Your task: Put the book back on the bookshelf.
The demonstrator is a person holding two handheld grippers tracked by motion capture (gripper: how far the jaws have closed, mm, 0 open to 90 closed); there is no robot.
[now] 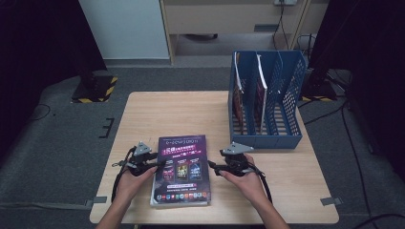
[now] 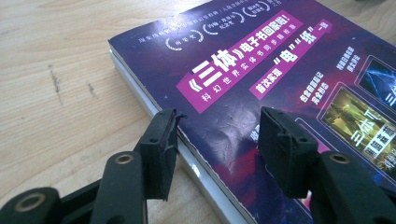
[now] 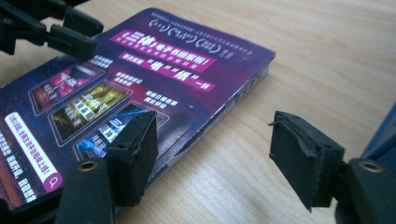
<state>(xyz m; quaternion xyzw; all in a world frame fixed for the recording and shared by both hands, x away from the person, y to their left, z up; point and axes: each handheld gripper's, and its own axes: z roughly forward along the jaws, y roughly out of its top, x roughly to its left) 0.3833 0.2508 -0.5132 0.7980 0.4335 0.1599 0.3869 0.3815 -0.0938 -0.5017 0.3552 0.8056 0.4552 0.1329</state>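
Observation:
A thick purple book [image 1: 181, 169] lies flat on the wooden table [image 1: 167, 112], cover up, near the front edge. My left gripper [image 1: 161, 164] is at the book's left edge. In the left gripper view the left gripper [image 2: 222, 123] is open and straddles that edge of the book [image 2: 243, 60], one jaw beside it over the table and the other over the cover. My right gripper [image 1: 211, 165] is at the book's right edge. In the right gripper view the right gripper [image 3: 215, 123] is open, one jaw at the book [image 3: 154, 60] and the other over bare wood.
A blue file rack [image 1: 286, 102] with several slots stands at the table's back right, with two books upright in its left slots. Its corner [image 3: 383, 130] is close to my right gripper. Cables trail across the grey carpet around the table.

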